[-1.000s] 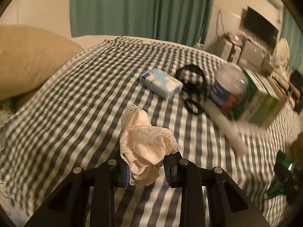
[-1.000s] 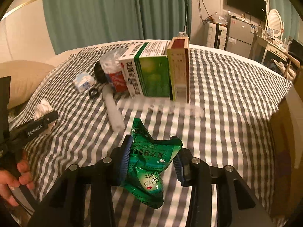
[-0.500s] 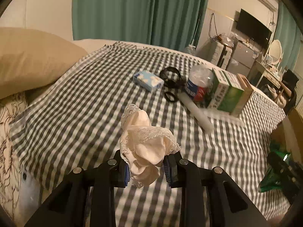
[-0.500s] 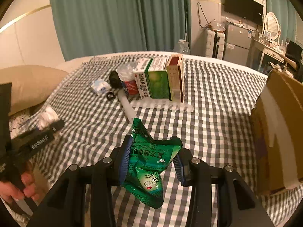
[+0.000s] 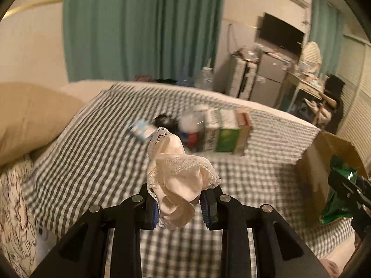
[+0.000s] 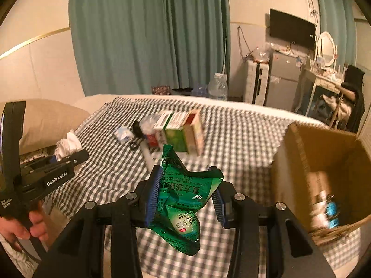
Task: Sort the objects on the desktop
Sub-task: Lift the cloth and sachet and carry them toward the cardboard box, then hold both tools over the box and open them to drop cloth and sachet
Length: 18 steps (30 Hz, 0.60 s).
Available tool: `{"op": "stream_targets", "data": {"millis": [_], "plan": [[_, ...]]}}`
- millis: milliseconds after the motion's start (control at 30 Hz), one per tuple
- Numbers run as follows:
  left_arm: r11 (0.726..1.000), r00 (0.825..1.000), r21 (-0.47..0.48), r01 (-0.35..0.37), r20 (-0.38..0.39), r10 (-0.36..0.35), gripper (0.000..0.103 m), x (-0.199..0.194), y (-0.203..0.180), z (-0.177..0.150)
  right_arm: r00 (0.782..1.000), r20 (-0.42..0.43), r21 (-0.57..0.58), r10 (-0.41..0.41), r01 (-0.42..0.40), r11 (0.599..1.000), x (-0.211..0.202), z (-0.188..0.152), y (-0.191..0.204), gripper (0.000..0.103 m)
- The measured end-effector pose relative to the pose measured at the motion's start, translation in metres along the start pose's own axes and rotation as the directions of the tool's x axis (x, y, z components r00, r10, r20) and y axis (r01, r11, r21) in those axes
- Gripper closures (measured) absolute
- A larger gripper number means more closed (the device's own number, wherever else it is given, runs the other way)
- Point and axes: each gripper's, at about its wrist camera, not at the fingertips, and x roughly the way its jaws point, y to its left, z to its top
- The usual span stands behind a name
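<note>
The left gripper [image 5: 179,205] is clamped on a bunched cream lace cloth [image 5: 179,176], its blue pads pressing the fabric from both sides, and the right gripper [image 6: 185,199] pinches a crumpled green sachet [image 6: 183,199] the same way. Only the right wrist view looks into the open cardboard box [image 6: 299,153] at the right edge of the checked bedspread [image 6: 231,143] — a few blurred items lie at its bottom, too smeared to name — and only it shows the person's hand [image 6: 22,229] around the left gripper's handle, with the cloth bunched at its tip. The left wrist view sees the box merely from outside as a brown flap [image 5: 324,153], with the sachet [image 5: 336,194] and the right gripper [image 5: 347,192] in front of it, and it alone shows the patterned sheet [image 5: 14,199] below the tan pillow [image 5: 27,115]. Both views catch the cluster left on the bedspread: green and white cartons [image 6: 178,132], a small blue pack [image 6: 124,135], dark loops beside them. Compared with a second ago, both cameras have risen and pulled back — the cluster looks smaller and farther, more of the room shows, and the box, earlier a sliver at the frame edge, now opens up beside the sachet; both grips are unchanged.
</note>
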Motion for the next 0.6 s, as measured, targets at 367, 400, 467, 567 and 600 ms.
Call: {"op": "stream_targets", "data": {"millis": [367, 400, 467, 567, 600], "plan": [[0.966, 0.974, 0.13, 0.224, 0.015, -0.228, 0.075, -0.041, -0.121, 0.036, 0.997, 0.039, 0.0, -0.072, 0.072, 0.997, -0.054, 0.039, -0.081, 0.063], [0.961, 0.97, 0.137, 0.24, 0.011, -0.244, 0.075, -0.043, -0.132, 0.037, 0.996, 0.041, 0.005, -0.076, 0.076, 0.997, -0.057, 0.041, -0.089, 0.063], [0.949, 0.962, 0.164, 0.27, 0.001, -0.274, 0.075, -0.044, -0.156, 0.04, 0.995, 0.043, 0.022, -0.087, 0.086, 0.996, -0.063, 0.044, -0.109, 0.063], [0.929, 0.95, 0.207, 0.308, -0.006, -0.313, 0.075, -0.046, -0.19, 0.04, 0.992, 0.034, 0.048, -0.121, 0.119, 0.992, -0.067, 0.045, -0.14, 0.063], [0.921, 0.945, 0.217, 0.322, -0.013, -0.327, 0.075, -0.046, -0.201, 0.039, 0.99, 0.027, 0.054, -0.135, 0.134, 0.99, -0.066, 0.044, -0.149, 0.063]]}}
